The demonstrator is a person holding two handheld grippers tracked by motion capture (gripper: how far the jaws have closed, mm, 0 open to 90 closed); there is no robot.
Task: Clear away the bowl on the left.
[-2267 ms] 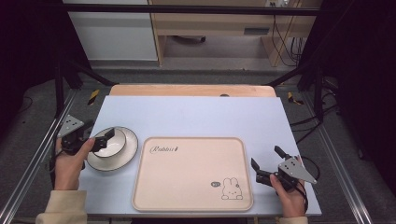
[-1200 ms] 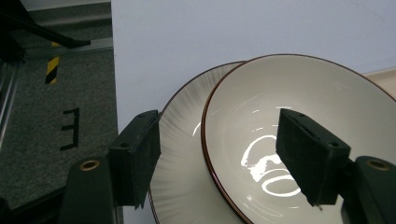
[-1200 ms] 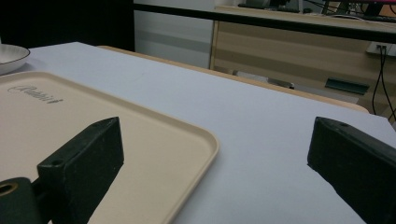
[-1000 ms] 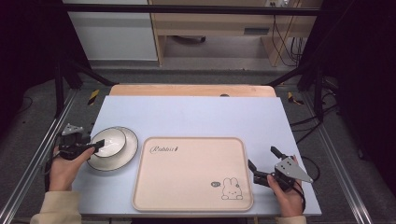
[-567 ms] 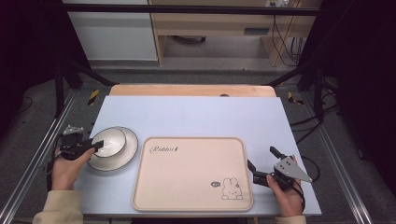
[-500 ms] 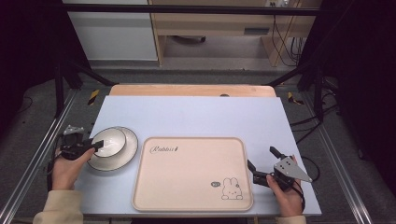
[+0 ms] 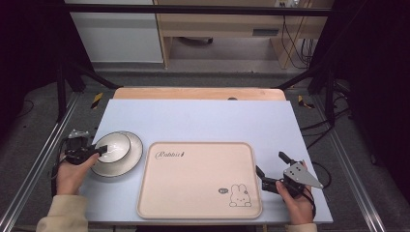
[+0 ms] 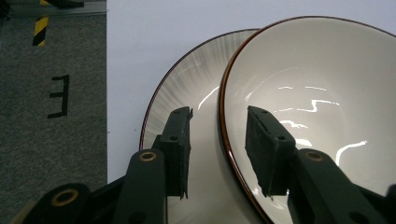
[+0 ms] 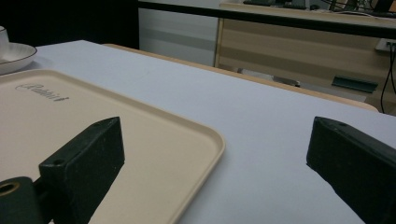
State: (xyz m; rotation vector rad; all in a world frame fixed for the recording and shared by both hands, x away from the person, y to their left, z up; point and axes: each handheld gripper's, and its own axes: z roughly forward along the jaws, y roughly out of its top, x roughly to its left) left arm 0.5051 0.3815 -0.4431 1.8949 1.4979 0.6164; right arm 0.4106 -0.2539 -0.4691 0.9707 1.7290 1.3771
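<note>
**Bowl rim between the left jaws, tray beside the right**

On the left side of the counter (image 7: 203, 116) a white bowl (image 7: 112, 148) sits on a white plate (image 7: 126, 162), both with a dark rim line. The left gripper (image 7: 99, 151), held in the person's left hand (image 7: 70, 175), reaches in from the left. In the left gripper view its jaws stand a little apart and straddle the bowl's near rim (image 8: 223, 126), one pad inside the bowl and one outside over the plate (image 8: 187, 84); I cannot tell whether the pads touch the rim.

A beige tray (image 7: 199, 180) with a rabbit drawing (image 7: 240, 195) and script lettering (image 7: 169, 154) fills the near middle, just right of the plate. The right gripper (image 7: 270, 170), held in the right hand (image 7: 296, 203), rests low at the tray's right edge with its jaws spread wide and nothing between them; in the right gripper view one jaw lies over the tray's corner (image 9: 201, 140) and the other over bare counter (image 9: 261, 140).

The far half of the counter is bare, with a wooden strip (image 7: 198, 94) along its far edge. The plate lies near the counter's left edge, beyond which is grey floor (image 8: 51, 140) with yellow-black tape (image 8: 39, 30).
</note>
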